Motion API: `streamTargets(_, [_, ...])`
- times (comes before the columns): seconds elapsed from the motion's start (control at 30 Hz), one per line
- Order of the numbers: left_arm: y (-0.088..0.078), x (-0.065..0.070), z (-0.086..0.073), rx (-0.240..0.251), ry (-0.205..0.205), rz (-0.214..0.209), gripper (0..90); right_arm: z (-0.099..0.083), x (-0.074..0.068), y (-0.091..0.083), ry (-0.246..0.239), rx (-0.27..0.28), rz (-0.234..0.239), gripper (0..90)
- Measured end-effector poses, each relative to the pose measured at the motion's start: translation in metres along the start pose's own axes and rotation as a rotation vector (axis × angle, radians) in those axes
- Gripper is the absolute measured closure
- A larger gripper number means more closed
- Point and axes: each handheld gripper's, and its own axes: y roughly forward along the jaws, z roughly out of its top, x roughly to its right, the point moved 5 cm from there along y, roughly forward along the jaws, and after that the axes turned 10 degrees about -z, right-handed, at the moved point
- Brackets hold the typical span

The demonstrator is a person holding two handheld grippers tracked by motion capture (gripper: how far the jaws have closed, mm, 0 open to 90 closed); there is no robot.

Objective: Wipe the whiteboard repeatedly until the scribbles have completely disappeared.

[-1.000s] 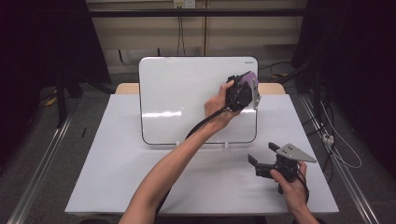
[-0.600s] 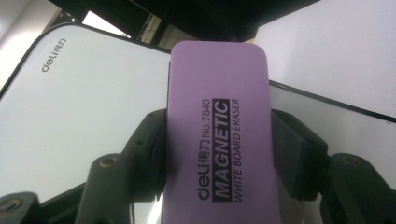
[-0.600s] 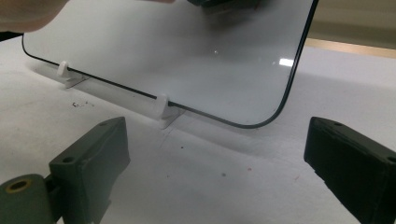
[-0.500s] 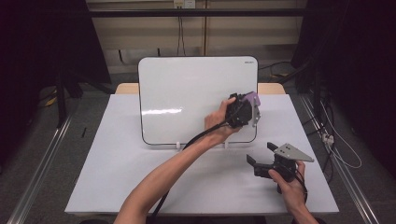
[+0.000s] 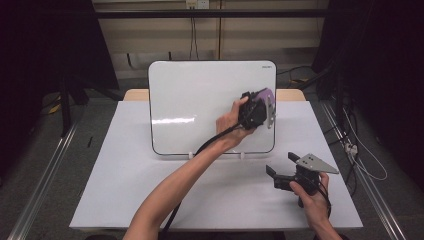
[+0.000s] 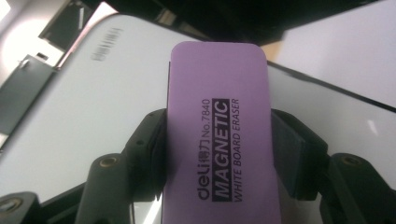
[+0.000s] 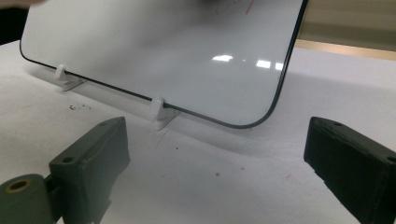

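The whiteboard (image 5: 200, 107) stood propped on its clips at the back of the desk (image 5: 125, 190). Your left claw (image 5: 256, 111) had slid down its right side over the last second, from the top corner to mid-height, gripping the purple magnetic eraser (image 6: 217, 140) against the surface; you appeared to be mid-wipe. Faint red marks (image 7: 233, 7) remained higher up. Your right claw (image 5: 284, 174) rested wide and empty near the desk's front right.

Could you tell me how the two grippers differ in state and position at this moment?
The left gripper is shut on the purple eraser, while the right gripper is open and holds nothing. The left is raised against the whiteboard; the right sits low over the table in front of it. Both have black jaws and are hand-held.
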Motion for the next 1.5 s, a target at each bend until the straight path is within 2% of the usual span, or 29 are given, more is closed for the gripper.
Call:
streamTargets(0.2, [-0.004, 0.038, -0.011, 0.005, 0.006, -0.079, 41.4, 0.002, 0.003, 0.0, -0.004, 0.002, -0.015, 6.4])
streamTargets(0.27, [-0.007, 0.051, -0.015, 0.001, 0.041, -0.092, 41.4, 0.002, 0.003, -0.001, -0.002, 0.001, -0.015, 6.4])
streamTargets(0.33, [-0.008, 0.057, -0.017, -0.002, 0.061, -0.094, 41.4, 0.001, 0.003, 0.0, -0.007, 0.001, -0.014, 6.4])
streamTargets(0.37, [-0.009, 0.056, -0.018, 0.001, 0.06, -0.104, 41.4, 0.0, 0.003, 0.0, -0.004, -0.002, -0.012, 6.4])
streamTargets(0.43, [-0.008, 0.049, -0.019, 0.009, 0.009, -0.119, 41.4, 0.001, 0.002, 0.001, -0.009, -0.001, -0.007, 6.4])
streamTargets(0.6, [-0.012, 0.021, -0.02, 0.015, -0.033, -0.065, 41.4, 0.0, 0.001, 0.0, -0.008, -0.003, -0.008, 6.4])
streamTargets(0.67, [-0.013, 0.008, -0.02, 0.022, -0.063, -0.048, 41.4, 0.0, 0.001, 0.0, -0.008, -0.003, -0.009, 6.4])
streamTargets(0.73, [-0.014, -0.004, -0.02, 0.01, -0.065, -0.033, 41.4, 0.0, 0.0, 0.0, -0.004, -0.004, -0.008, 6.4])
streamTargets(0.8, [-0.017, -0.013, -0.02, 0.019, -0.099, -0.02, 41.3, 0.0, 0.0, 0.001, -0.009, -0.003, -0.005, 6.4])
streamTargets(0.87, [-0.02, -0.019, -0.021, 0.044, -0.159, -0.041, 41.4, 0.001, 0.0, 0.001, -0.007, -0.003, -0.006, 6.4])
streamTargets(0.97, [-0.026, -0.016, -0.022, 0.067, -0.186, -0.065, 41.4, 0.0, 0.0, 0.001, -0.002, -0.007, -0.006, 6.4])
streamTargets(1.13, [-0.039, -0.005, -0.021, 0.121, -0.218, -0.106, 41.3, 0.002, -0.001, 0.002, -0.004, 0.003, -0.003, 6.4])
streamTargets(1.23, [-0.048, -0.001, -0.024, 0.149, -0.242, -0.114, 41.3, 0.003, -0.002, 0.003, -0.003, 0.006, -0.002, 6.4])
streamTargets(1.5, [-0.076, 0.0, -0.042, 0.211, -0.361, -0.136, 41.3, 0.006, -0.006, 0.004, 0.01, 0.01, 0.008, 6.8])
